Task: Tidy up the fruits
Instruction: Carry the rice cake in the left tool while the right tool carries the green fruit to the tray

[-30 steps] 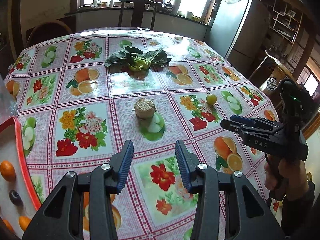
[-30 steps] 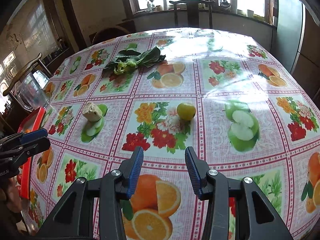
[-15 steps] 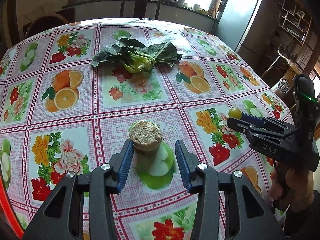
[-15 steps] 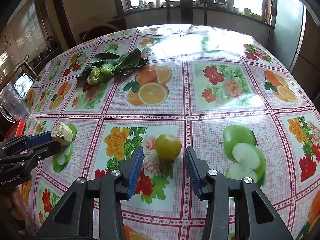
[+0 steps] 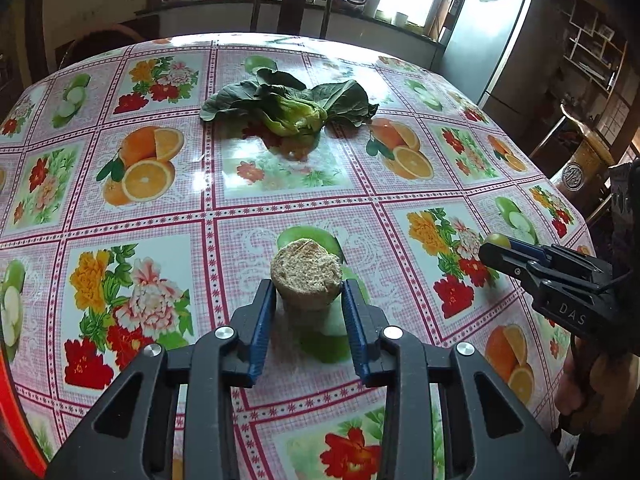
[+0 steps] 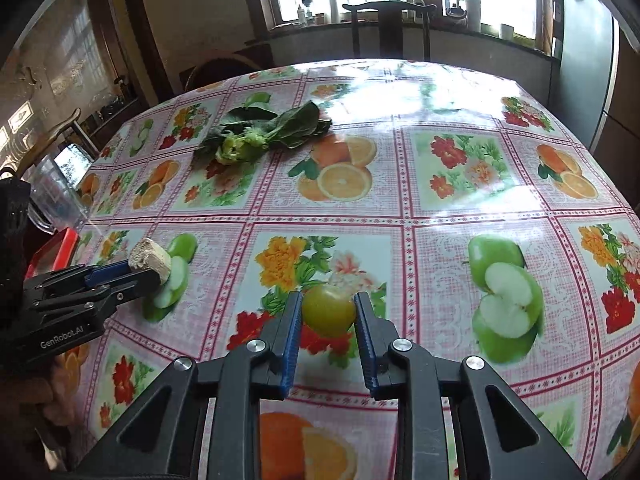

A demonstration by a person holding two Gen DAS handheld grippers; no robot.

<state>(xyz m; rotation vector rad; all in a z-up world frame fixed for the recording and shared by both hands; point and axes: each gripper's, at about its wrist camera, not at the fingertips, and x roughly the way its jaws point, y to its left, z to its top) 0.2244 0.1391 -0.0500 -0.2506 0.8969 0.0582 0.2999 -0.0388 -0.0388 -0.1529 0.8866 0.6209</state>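
A beige stump-like chunk with a rough cut top (image 5: 306,276) stands on the patterned tablecloth. My left gripper (image 5: 308,292) has its blue pads on both sides of it, closed to its width. It also shows in the right wrist view (image 6: 149,258). A small yellow-green round fruit (image 6: 329,310) lies between the pads of my right gripper (image 6: 327,312), which touch its sides. The fruit shows small in the left wrist view (image 5: 496,239) at the right gripper's tip.
A leafy green vegetable (image 5: 292,106) lies farther back on the table. A red-rimmed tray (image 6: 60,246) sits at the left edge, beside a clear plastic jug (image 6: 56,196). A chair (image 6: 390,28) stands behind the table. The right table edge (image 5: 576,208) is near.
Both grippers moved forward and down to their objects. The left jaws now enclose the beige chunk; the right jaws have narrowed onto the yellow-green fruit.
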